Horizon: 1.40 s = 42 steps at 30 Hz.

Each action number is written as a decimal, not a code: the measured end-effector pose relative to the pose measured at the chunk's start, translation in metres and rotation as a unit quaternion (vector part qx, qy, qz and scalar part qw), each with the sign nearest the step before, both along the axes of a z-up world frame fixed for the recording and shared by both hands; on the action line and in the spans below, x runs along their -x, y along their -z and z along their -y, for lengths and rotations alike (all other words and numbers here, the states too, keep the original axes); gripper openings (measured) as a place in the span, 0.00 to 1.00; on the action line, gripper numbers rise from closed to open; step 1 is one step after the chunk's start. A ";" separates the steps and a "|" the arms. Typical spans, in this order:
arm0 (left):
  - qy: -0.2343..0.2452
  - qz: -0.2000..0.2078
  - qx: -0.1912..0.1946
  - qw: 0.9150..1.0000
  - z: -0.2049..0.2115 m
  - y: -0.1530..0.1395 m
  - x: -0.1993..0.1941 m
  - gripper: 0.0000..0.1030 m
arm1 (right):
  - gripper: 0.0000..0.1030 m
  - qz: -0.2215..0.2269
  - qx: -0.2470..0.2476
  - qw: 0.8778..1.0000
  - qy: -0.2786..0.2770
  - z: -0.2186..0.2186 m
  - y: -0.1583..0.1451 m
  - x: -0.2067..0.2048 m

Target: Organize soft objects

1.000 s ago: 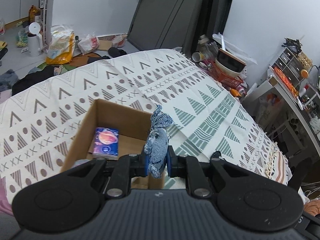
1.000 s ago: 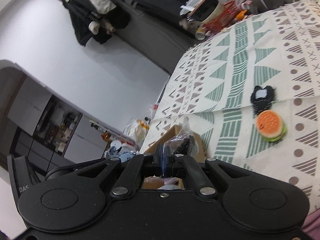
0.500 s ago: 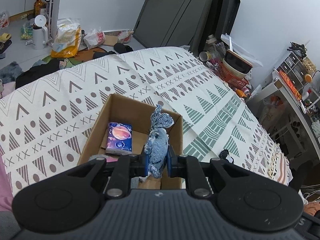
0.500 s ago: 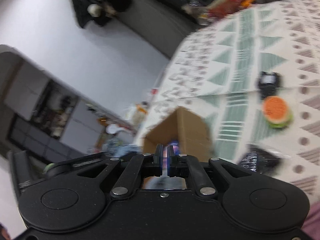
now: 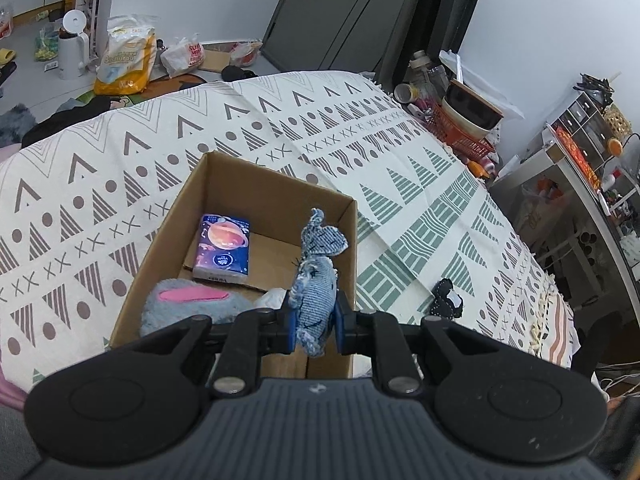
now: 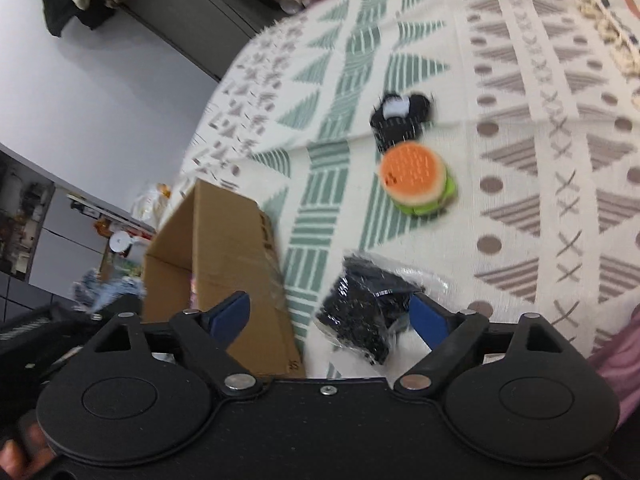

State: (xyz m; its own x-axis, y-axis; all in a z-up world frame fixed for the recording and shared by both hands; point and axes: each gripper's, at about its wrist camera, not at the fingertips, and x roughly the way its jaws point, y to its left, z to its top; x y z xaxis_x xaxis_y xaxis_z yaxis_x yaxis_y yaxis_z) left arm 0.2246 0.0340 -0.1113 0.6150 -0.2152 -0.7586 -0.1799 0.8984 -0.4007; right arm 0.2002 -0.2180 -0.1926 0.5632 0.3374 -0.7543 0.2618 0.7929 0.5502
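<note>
My left gripper (image 5: 315, 318) clamps the denim toy (image 5: 316, 280) over the cardboard box (image 5: 276, 188), which holds two items. Beyond my spread right gripper (image 6: 332, 314), burger toy (image 6: 416, 178), black toy (image 6: 400, 116) and bagged bundle (image 6: 364, 300) remain outside.

Our left hand-held gripper (image 5: 316, 326) pinches a denim toy (image 5: 316, 280); just ahead we see the cardboard box (image 5: 224, 184) holding a tissue pack (image 5: 223, 249).

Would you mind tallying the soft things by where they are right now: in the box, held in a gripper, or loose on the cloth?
In the cardboard box: 2 (tissue pack, grey plush)
Held in the left gripper: 1 (denim toy)
Loose on the cloth: 3 (burger toy, black plush, black bagged item)
Total: 6
</note>
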 end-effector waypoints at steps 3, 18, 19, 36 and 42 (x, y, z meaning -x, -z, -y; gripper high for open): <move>0.000 -0.003 -0.002 1.000 -0.001 0.000 0.000 0.16 | 0.89 -0.021 -0.003 1.000 0.005 -0.005 0.017 -0.006; 0.022 -0.054 -0.008 0.998 0.002 0.020 -0.004 0.29 | 0.19 0.009 -0.016 1.000 -0.005 -0.017 0.023 -0.001; 0.021 -0.055 -0.010 0.998 0.002 0.020 -0.004 0.29 | 0.19 0.014 -0.017 1.000 -0.004 -0.015 0.019 -0.001; -0.009 -0.040 -0.022 0.999 -0.016 0.012 -0.001 0.47 | 0.19 0.098 -0.029 0.995 -0.012 -0.025 -0.052 -0.005; -0.026 -0.037 -0.019 0.999 -0.027 0.011 0.001 0.49 | 0.19 0.111 -0.029 0.993 -0.035 -0.045 -0.065 -0.014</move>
